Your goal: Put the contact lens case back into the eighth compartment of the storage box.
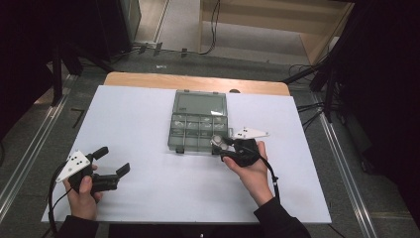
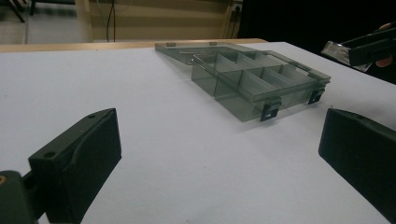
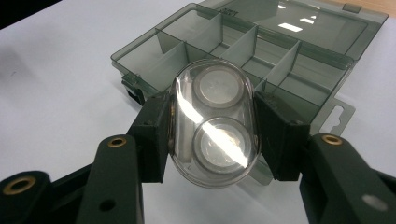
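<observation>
A smoky transparent organiser box (image 1: 199,130) lies open on the white table top, its lid (image 1: 200,104) folded flat toward the far side and its compartments (image 3: 243,51) bare. My right gripper (image 1: 221,144) is shut on a clear oval blister pack (image 3: 215,122) holding two round silver cells, and hovers at the box's near right corner. The pack (image 1: 218,142) sits just over the front edge of the box. My left gripper (image 1: 113,161) rests low at the near left, jaws wide apart with nothing between them. From the left gripper view the box (image 2: 261,79) lies ahead and to the right.
The white sheet (image 1: 148,148) covers a wooden table whose far edge (image 1: 198,82) shows beyond it. Cables and a wooden frame stand on the floor behind. A metal rail (image 1: 346,173) runs along the right side of the table.
</observation>
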The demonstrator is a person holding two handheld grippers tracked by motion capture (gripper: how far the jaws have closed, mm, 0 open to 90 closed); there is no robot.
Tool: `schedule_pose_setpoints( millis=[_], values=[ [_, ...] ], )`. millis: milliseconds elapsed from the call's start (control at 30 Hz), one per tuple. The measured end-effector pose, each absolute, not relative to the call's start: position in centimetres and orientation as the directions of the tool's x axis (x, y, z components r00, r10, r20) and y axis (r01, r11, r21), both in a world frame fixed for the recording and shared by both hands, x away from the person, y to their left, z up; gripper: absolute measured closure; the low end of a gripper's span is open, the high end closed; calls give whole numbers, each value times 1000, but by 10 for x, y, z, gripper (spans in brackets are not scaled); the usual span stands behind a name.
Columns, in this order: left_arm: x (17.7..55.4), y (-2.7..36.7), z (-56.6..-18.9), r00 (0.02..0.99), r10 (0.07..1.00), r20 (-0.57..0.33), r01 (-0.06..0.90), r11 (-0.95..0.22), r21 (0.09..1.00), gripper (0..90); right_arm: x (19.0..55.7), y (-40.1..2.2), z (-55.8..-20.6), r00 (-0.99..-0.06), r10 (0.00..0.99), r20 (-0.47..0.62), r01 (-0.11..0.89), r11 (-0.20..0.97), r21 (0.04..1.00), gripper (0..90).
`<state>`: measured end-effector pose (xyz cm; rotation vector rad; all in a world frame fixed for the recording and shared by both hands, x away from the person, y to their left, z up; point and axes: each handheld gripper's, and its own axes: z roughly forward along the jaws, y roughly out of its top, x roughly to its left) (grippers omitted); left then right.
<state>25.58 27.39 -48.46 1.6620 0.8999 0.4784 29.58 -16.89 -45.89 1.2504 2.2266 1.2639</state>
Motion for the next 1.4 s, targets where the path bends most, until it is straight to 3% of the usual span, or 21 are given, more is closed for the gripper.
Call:
schedule_pose_setpoints(
  millis=[1400],
  values=[
    [256,275,-484,628,766,-140,308,-79,948,0,336,-168,-471,-526,836,157,588,224,778,469]
  ],
)
